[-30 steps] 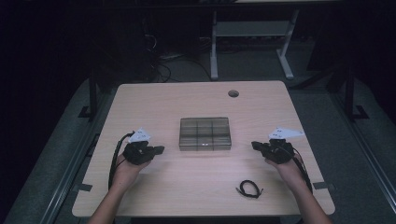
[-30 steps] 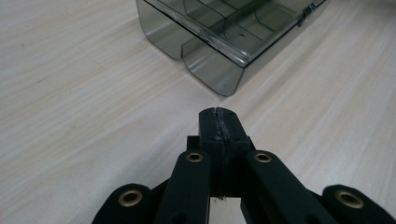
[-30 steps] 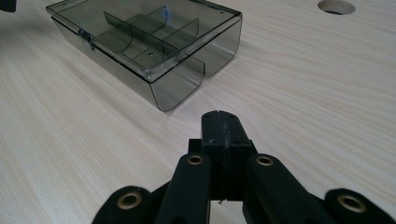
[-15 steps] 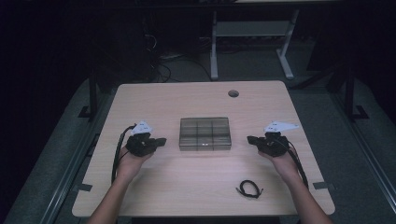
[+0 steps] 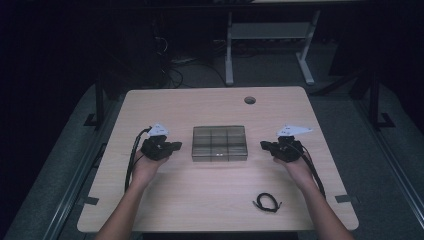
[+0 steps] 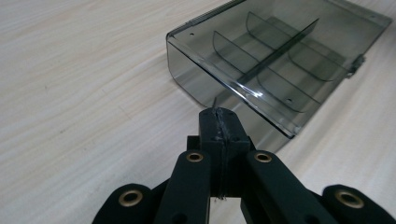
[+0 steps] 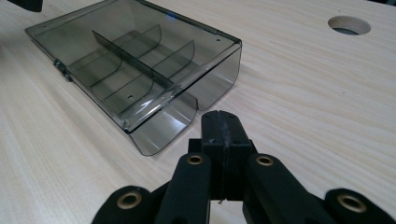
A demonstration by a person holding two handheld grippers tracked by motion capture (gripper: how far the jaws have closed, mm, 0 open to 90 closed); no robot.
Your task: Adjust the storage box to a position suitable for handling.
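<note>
**Both grippers clenched beside the smoky divider box**

The left gripper [image 5: 175, 146] points its black jaws at the left end of the box, and in the left gripper view [image 6: 219, 122] we see those jaws pressed flat together with nothing between them. The right gripper [image 5: 264, 145] mirrors it on the other side; in the right gripper view [image 7: 220, 125] its jaws are likewise clamped together on nothing, tips just short of the box's near corner.

Between them we find the smoke-grey transparent plastic organiser box [image 5: 219, 143], lid closed, lying flat at the middle of the table. Through the lid we make out one long partition and curved cross dividers that split it into compartments [image 6: 275, 60] [image 7: 135, 60]. We cannot see anything in the compartments.

Each gripper sits near the box but apart from it, held by a hand coming in from the near edge: the left hand [image 5: 146, 165] and the right hand [image 5: 297, 167].

Farther out, a small coiled black cable [image 5: 267, 202] lies on the light wooden tabletop [image 5: 210, 205] toward the near right, well apart from the box. A round grommet hole [image 5: 250, 100] [image 7: 349, 24] sits near the far edge.
</note>
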